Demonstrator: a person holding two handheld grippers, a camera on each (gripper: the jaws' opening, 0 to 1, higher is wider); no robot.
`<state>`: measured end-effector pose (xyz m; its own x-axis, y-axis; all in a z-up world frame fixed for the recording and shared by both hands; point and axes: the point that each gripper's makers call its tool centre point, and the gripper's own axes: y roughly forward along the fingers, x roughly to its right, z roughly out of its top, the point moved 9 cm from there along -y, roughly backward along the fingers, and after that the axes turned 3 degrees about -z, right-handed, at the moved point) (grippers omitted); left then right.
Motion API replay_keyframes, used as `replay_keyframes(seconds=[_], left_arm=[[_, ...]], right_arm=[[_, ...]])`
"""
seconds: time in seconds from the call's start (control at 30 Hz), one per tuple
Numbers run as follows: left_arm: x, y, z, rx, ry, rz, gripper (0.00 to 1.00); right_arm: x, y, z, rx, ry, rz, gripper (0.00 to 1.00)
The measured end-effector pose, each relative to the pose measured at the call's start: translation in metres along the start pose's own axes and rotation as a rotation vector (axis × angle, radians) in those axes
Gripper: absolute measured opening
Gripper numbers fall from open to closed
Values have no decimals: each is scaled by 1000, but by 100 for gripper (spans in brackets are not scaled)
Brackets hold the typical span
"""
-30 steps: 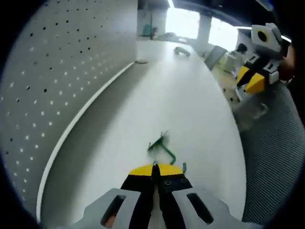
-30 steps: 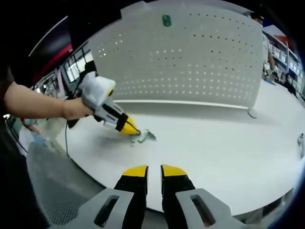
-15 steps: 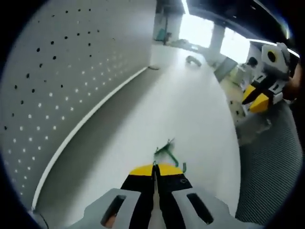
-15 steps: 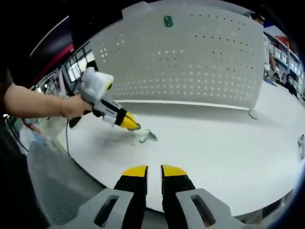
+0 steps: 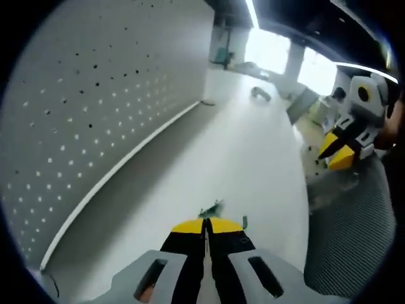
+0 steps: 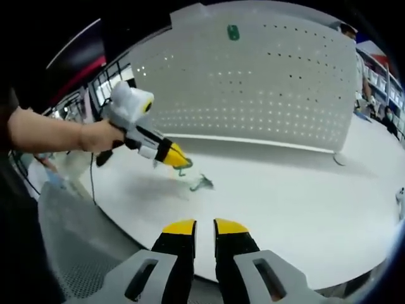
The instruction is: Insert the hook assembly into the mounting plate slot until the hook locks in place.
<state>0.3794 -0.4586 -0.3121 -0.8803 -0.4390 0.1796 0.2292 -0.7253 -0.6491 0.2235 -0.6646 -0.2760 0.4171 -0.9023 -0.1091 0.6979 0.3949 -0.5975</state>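
In the left gripper view, the left gripper [image 5: 206, 223] rises from 6 o'clock with its yellow-tipped black jaws pressed together, pinching a thin green wire hook [image 5: 243, 221] that pokes out just right of the tips. A second small green hook piece [image 5: 211, 208] lies on the white tabletop [image 5: 240, 152] right beyond the tips. A white perforated pegboard panel [image 5: 95, 107] stands from 8 to 11 o'clock along the table's far edge. The right gripper [image 5: 338, 152] appears at 2 o'clock. In the right gripper view, the right gripper [image 6: 204, 227] rises from 6 o'clock, jaws slightly apart with nothing between them. At 10 o'clock a hand [image 6: 101, 135] holds the left gripper [image 6: 181, 159], lifted above the tabletop [image 6: 304, 202] with the green wire hook [image 6: 182, 170] dangling from its tips. The other green piece [image 6: 202, 183] rests on the table just below. The pegboard panel [image 6: 266, 88] spans 12 o'clock, with a small green mounting plate [image 6: 233, 32] near its top.
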Motion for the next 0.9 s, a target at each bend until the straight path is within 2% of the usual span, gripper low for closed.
replay_keyframes(seconds=[0.13,0.23,0.37,0.47,0.6,0.67,0.8,0.9], left_arm=[[2,-4,4,30,-36,5,1],[6,-3,1,57,-116,0,1],[16,-4,0,60,-109,-7,1],[22,-7,7,94,-181,-39,1],[26,-15,15,126,-206,-39,1],[30,-20,18,139,-248,-19,1],[43,-33,26,181,-250,-24,1],[49,-42,30,205,-252,-4,1]], right_arm=[[-3,-1,0,3,-13,14,9],[-6,-1,0,3,-28,27,9],[-8,-4,0,6,-42,36,9],[-9,-5,1,2,-96,42,9],[-11,-6,2,9,-90,52,9],[-11,-7,4,8,-92,55,10],[-12,-8,8,14,-87,63,11],[-13,-8,11,15,-74,72,11]])
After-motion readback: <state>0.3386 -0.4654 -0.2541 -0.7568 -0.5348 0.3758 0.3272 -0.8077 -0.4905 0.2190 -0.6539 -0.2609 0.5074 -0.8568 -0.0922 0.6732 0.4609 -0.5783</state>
